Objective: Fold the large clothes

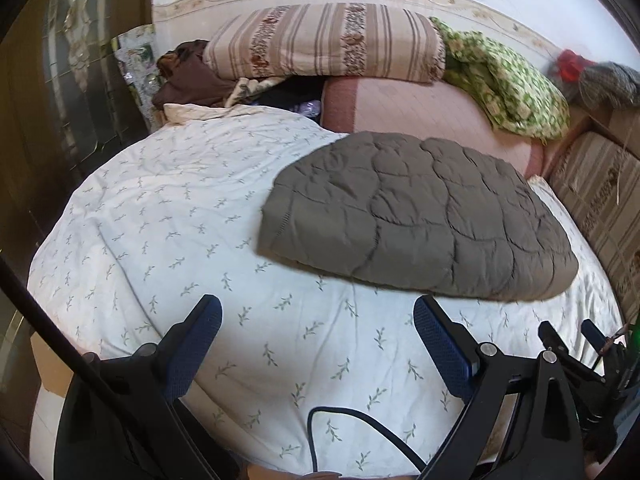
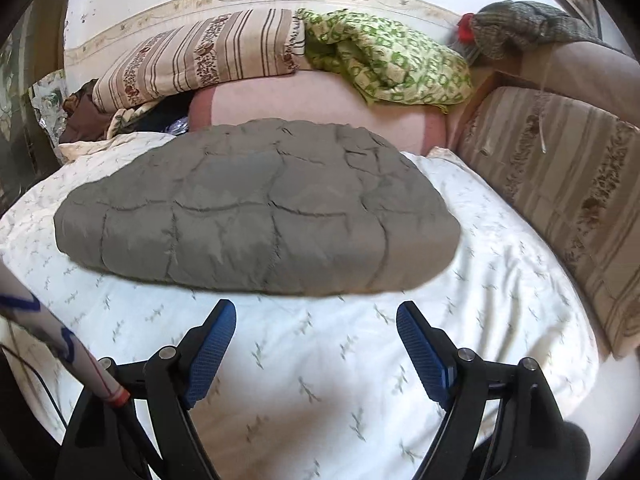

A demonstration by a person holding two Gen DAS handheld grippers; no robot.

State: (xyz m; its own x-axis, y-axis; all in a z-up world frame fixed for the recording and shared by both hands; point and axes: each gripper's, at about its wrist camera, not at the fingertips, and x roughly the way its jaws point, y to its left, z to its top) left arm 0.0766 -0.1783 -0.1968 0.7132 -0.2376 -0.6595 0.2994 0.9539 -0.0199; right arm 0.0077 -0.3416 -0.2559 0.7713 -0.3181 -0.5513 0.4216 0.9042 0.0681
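Both grippers, left gripper (image 1: 318, 316) and right gripper (image 2: 316, 320), hover with fingers spread and empty above the bed (image 1: 160, 208), where the grey quilted garment (image 1: 416, 216) lies compactly folded, indicating folding is largely complete.

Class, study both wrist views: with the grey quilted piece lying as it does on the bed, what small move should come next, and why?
Probably bring both grippers forward to the near edge of the grey quilted garment. The left gripper and right gripper are open, empty and short of it, over the white leaf-print sheet, and the piece looks already folded into a compact bundle.
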